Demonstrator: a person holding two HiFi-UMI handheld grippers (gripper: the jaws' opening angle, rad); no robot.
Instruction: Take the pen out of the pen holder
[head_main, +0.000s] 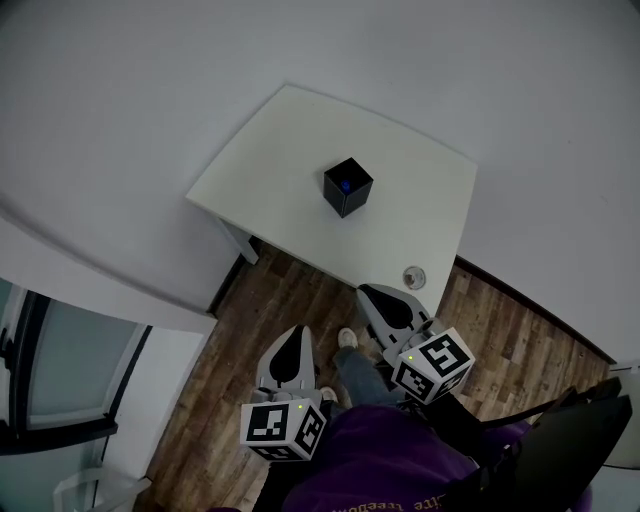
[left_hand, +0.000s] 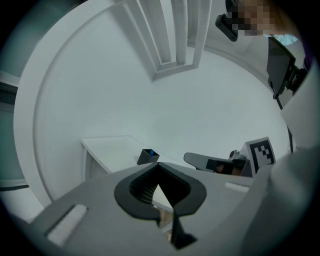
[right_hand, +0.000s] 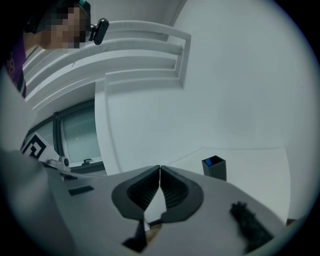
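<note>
Head view: blue pen (head_main: 346, 185) inside pen holder (head_main: 341, 205); left gripper (head_main: 297, 332), right gripper (head_main: 365, 292) jaws closed

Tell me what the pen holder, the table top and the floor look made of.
Pen holder: dark, matte, square-walled, probably plastic; cannot be sure.
Table top: smooth off-white, even sheen, likely laminate or painted board.
Floor: brown planks with grain, wood or wood-look laminate.

Your table top (head_main: 300, 160) is smooth, matt white; the pen holder (head_main: 347, 187) looks like matt black plastic. The floor (head_main: 255, 330) is grained wood plank. Your left gripper (head_main: 296, 335) and right gripper (head_main: 368, 293) have matt grey shells with ribbed black pads (right_hand: 172, 192).
</note>
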